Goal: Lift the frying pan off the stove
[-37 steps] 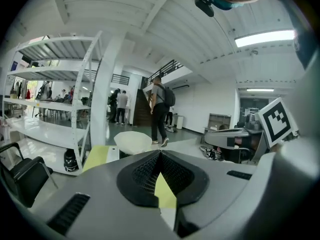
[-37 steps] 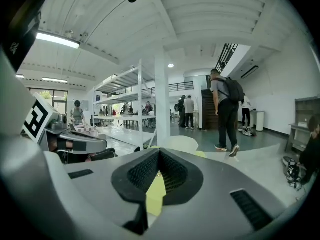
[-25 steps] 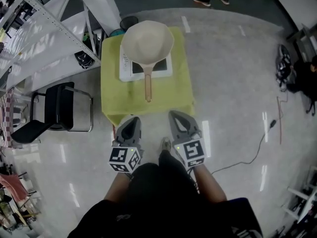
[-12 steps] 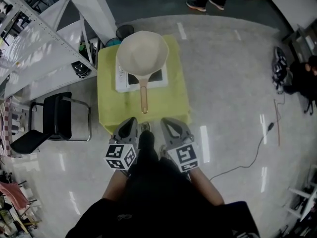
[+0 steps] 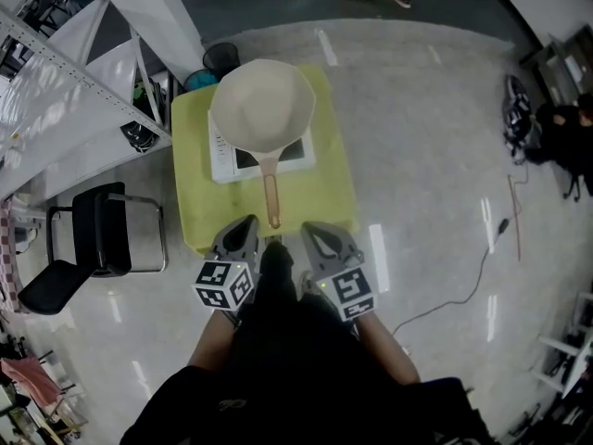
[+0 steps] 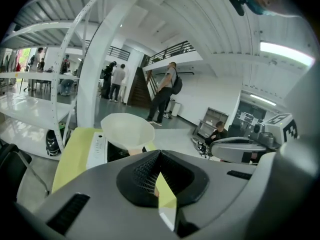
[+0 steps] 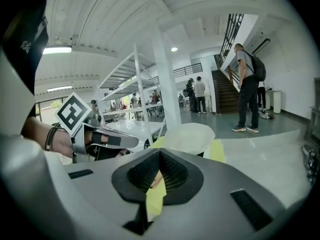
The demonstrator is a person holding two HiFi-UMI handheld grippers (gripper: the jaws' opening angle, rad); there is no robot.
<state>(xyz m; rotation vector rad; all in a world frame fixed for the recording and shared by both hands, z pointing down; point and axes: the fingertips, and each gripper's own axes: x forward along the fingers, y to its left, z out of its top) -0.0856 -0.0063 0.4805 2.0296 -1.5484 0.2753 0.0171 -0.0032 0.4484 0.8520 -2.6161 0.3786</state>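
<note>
A cream frying pan sits on a white stove with a black top. Its wooden handle points toward me. The stove stands on a small yellow table. My left gripper is shut and empty at the table's near edge, just left of the handle's end. My right gripper is also shut and empty, just right of the handle's end. From the left gripper view the pan shows beyond the closed left gripper. The right gripper view has the pan beyond the closed right gripper.
A black chair stands left of the table. White shelving and a white column run behind on the left, with a dark bin at the table's far side. A cable lies on the floor to the right. People stand far off.
The table and pan have come closer to both grippers. The gripper tips now sit at the table's near edge on either side of the handle's end. Both stay shut.
</note>
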